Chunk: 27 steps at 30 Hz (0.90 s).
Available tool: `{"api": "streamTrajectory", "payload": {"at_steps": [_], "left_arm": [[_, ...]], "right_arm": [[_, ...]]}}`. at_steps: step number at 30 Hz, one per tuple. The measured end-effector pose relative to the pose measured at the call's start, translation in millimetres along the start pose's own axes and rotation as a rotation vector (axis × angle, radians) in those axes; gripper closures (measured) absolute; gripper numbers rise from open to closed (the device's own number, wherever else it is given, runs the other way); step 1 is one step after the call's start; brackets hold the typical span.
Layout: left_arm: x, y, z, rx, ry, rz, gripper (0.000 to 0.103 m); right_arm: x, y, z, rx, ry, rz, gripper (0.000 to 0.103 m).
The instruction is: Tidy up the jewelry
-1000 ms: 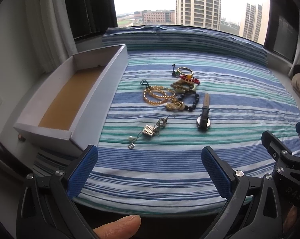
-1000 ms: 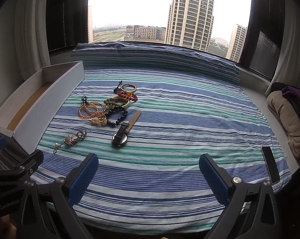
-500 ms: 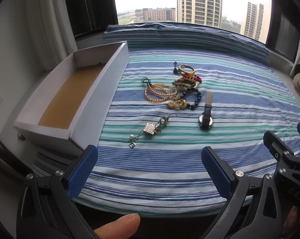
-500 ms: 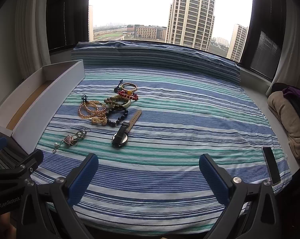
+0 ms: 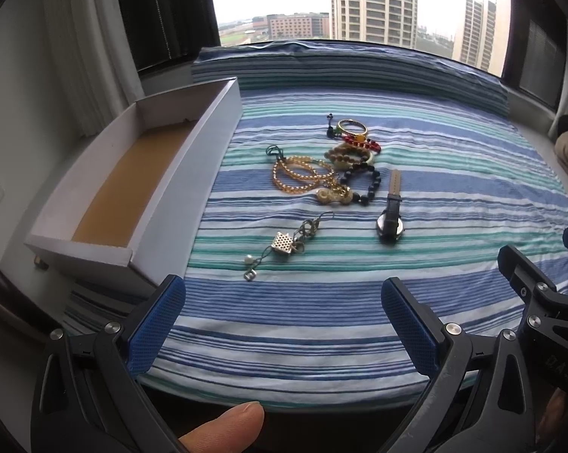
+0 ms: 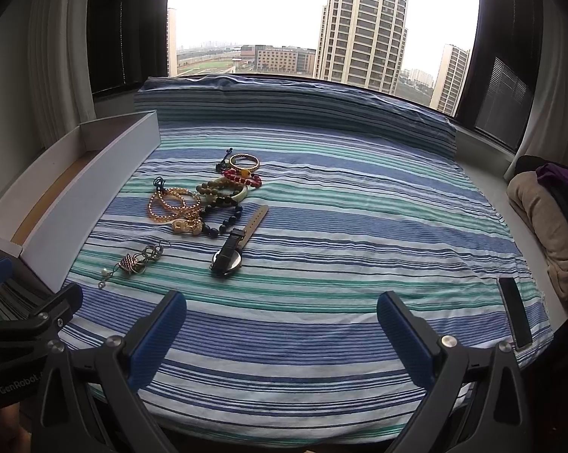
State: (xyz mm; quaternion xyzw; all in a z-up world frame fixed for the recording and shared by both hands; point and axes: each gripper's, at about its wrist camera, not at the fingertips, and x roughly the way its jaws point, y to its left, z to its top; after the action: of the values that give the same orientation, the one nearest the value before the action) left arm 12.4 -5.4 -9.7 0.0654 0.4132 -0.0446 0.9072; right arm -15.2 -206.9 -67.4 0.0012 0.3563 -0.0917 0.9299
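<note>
A pile of jewelry lies on a striped cloth [image 5: 454, 173]: a gold bangle [image 5: 352, 127], a red bead bracelet [image 5: 361, 144], amber bead strands [image 5: 297, 177], a dark bead bracelet [image 5: 367, 185], a wristwatch [image 5: 390, 219] and a charm chain [image 5: 284, 245]. An open white box [image 5: 193, 158] with a brown floor stands to their left. My left gripper [image 5: 282, 321] is open and empty near the cloth's front edge. My right gripper [image 6: 282, 324] is open and empty, with the watch [image 6: 229, 256] and the charm chain [image 6: 133, 264] ahead to its left.
A black phone [image 6: 514, 311] lies at the cloth's front right corner. Folded clothes [image 6: 548, 207] sit at the far right. A raised striped cushion [image 6: 284, 109] runs along the window at the back. The box [image 6: 95, 185] borders the cloth's left side.
Both grippers have moved slightly forward toward the jewelry, so it appears a little nearer. Both stay open. Nothing on the cloth has moved.
</note>
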Motion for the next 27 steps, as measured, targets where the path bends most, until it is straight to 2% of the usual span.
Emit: {"api": "streamTrajectory", "payload": {"at_steps": [27], "left_arm": [[0.9,-2.3,-0.7,0.034,0.008,0.002,0.0]], "right_arm": [[4.0,-1.4,1.8,0.0,0.013,-0.001,0.0]]}}
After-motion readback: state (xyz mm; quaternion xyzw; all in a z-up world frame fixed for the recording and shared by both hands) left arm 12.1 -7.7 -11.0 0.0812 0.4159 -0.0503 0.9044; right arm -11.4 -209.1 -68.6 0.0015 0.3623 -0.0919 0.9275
